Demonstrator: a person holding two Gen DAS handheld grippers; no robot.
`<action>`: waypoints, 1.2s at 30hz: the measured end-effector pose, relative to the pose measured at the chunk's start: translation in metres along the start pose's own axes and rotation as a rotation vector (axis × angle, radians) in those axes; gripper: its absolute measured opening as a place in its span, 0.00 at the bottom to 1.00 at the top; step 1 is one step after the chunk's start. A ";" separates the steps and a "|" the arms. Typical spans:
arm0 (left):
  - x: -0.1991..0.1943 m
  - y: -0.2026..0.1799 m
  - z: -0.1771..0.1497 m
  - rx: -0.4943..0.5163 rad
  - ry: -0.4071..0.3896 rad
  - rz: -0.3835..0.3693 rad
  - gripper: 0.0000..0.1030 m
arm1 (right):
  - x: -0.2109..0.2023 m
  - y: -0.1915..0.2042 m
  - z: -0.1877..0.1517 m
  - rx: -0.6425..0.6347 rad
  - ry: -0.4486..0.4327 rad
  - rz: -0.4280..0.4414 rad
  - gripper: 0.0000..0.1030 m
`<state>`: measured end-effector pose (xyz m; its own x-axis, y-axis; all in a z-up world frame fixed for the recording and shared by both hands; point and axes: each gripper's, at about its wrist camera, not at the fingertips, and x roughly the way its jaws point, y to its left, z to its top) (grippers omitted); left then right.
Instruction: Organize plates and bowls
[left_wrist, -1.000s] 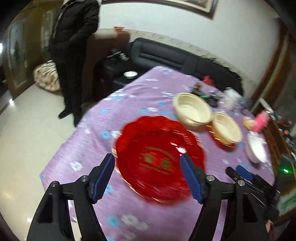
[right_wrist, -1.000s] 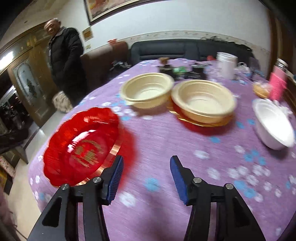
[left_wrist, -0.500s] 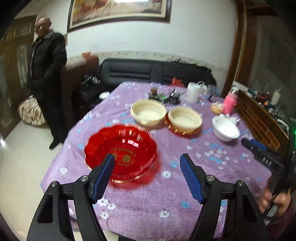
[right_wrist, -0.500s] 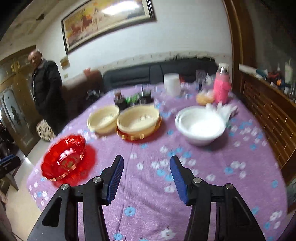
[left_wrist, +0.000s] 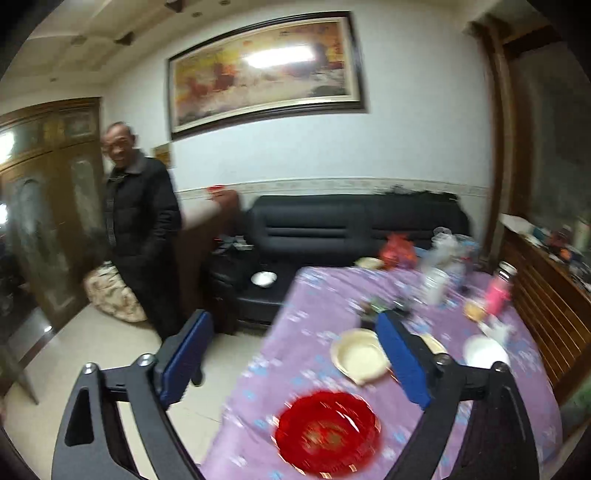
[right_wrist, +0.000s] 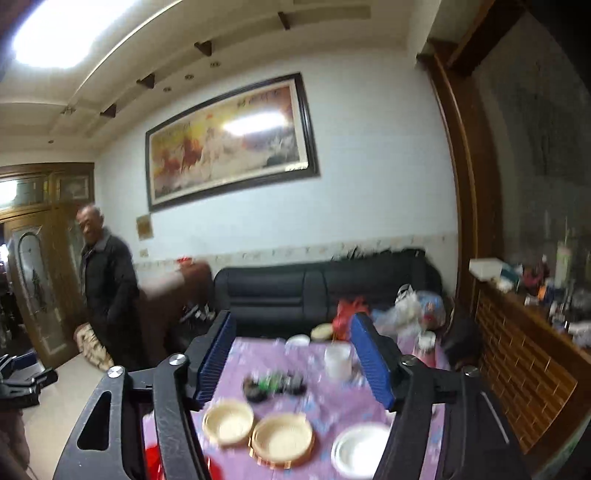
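Room: living room, purple table (left_wrist: 306, 354) lower right, sofa behind.
Left gripper (left_wrist: 295, 360): jaws wide, just been opening, holding nothing.
Right gripper (right_wrist: 293, 360): likewise.
Red plate (left_wrist: 328, 432): bottom centre, bowls (right_wrist: 255, 428) beyond.
Risk: blurred views; a hasty descent may knock crockery.

Ceiling light (right_wrist: 48, 33) bright — motion blur, painting (left_wrist: 266, 70) glare.

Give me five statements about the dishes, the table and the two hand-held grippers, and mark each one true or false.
1. The red plate lies on the purple tablecloth. True.
2. The left hand-held gripper grips the red plate. False: its jaws stand open, with nothing between them.
3. The white bowl is stacked inside a cream bowl. False: it sits alone beside them.
4. The right hand-held gripper holds nothing. True.
5. The sofa is white. False: it is black.
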<state>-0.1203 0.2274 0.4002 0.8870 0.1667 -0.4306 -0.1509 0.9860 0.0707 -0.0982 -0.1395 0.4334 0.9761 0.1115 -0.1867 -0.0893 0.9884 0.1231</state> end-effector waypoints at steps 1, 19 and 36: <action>0.012 0.004 0.009 -0.034 0.013 0.006 0.90 | 0.011 0.004 0.010 -0.002 -0.003 -0.011 0.77; 0.325 -0.176 -0.183 -0.211 0.718 -0.385 0.32 | 0.327 -0.025 -0.298 0.115 0.812 0.001 0.40; 0.361 -0.199 -0.205 -0.236 0.754 -0.401 0.32 | 0.348 -0.042 -0.329 0.063 0.920 0.057 0.12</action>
<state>0.1408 0.0908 0.0460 0.3814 -0.3196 -0.8674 -0.0504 0.9298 -0.3647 0.1799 -0.1085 0.0430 0.4260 0.2250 -0.8763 -0.0950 0.9743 0.2040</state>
